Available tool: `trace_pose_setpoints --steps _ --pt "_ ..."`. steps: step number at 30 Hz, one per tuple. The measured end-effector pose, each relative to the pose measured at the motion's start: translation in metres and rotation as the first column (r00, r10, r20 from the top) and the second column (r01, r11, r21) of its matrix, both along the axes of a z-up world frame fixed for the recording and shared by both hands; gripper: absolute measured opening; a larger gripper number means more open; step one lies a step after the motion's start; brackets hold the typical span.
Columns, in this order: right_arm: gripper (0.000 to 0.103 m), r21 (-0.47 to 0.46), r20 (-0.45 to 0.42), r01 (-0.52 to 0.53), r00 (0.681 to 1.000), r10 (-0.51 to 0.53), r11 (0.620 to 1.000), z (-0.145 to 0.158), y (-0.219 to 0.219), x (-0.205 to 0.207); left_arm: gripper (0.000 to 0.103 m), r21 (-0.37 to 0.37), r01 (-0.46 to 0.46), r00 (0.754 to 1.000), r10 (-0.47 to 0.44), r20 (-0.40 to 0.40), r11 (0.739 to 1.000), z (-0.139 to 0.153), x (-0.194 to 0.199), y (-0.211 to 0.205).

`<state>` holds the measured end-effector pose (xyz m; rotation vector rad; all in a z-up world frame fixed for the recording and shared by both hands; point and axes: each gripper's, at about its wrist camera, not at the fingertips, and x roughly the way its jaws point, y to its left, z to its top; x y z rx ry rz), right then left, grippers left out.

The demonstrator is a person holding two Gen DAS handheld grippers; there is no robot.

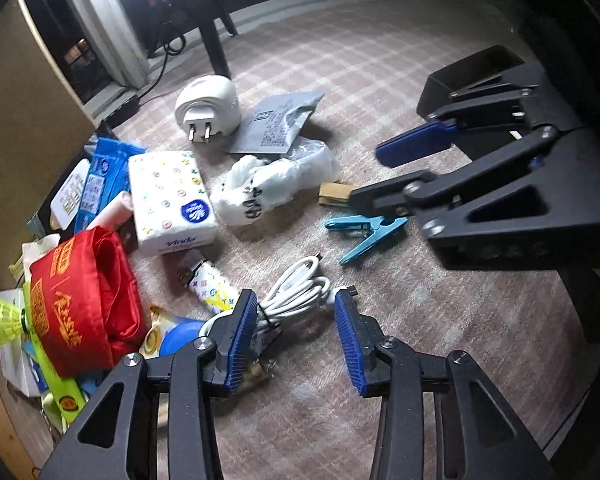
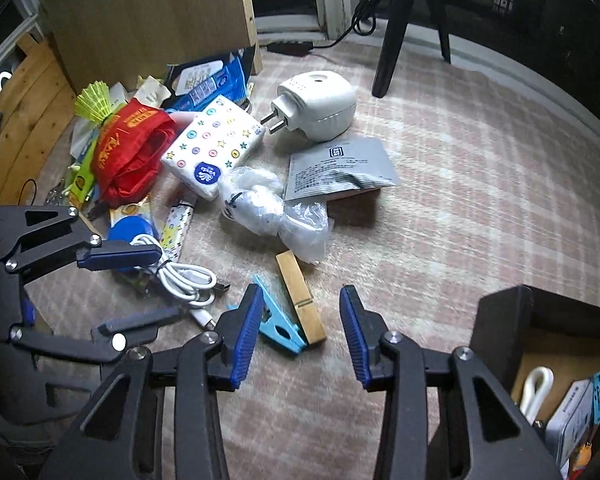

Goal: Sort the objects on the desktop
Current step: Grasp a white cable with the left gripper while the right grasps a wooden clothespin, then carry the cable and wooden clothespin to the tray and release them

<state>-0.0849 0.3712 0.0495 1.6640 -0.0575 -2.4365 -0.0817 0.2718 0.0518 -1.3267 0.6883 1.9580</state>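
You're over a pink checked carpet [image 2: 480,184], dimly lit, with a wooden panel [image 2: 148,12], dark chair legs [image 2: 392,40] and a black cable [image 2: 364,16] behind.

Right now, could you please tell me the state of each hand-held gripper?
Left hand-held gripper: open, empty, above the coiled white USB cable.
Right hand-held gripper: open, empty, over the turquoise plastic clip.

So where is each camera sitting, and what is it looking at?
Left wrist view: rides the left tool, looking down at a coiled white cable; the right tool shows too.
Right wrist view: rides the right tool, looking down at a turquoise plastic clip and a wooden clothespin; the left tool shows at left.
Both show the cable, both clips and the white plug-in device.
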Motion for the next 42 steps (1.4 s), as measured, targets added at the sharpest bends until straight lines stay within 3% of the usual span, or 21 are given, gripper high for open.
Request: trace_pose_setpoints --steps 10,19,25,31,38,42 --pt "0.03 0.001 0.038 0.012 0.999 -0.012 1.0 -0.014 0.006 -0.012 0.042 -0.081 0.063 0.998 -0.063 -0.001 0.995 -0.01 -0.008 0.012" --pt "0.026 0.004 0.052 -0.01 0.999 0.009 1.0 -0.017 0.003 -0.012 0.04 -0.098 0.107 0.994 -0.103 0.048 0.989 -0.022 0.01 0.015" --pt "0.014 0.056 0.044 -0.008 0.999 0.005 0.998 -0.016 0.0 -0.01 0.025 -0.031 0.006 0.997 -0.004 0.079 0.999 -0.022 0.005 0.007" --pt "0.014 0.03 0.034 0.053 0.998 -0.054 0.998 -0.014 0.014 0.005 0.025 0.018 -0.109 0.991 0.107 0.074 0.994 -0.022 0.01 -0.004" --pt "0.013 -0.029 0.002 0.131 0.991 -0.131 0.991 -0.009 0.027 0.039 0.024 0.115 -0.305 0.948 0.289 0.133 0.945 -0.017 0.018 -0.023" --pt "0.013 -0.058 -0.027 0.169 0.985 -0.171 0.984 -0.001 0.038 0.05 0.024 0.175 -0.36 0.929 0.336 0.153 0.916 -0.005 0.021 -0.027"
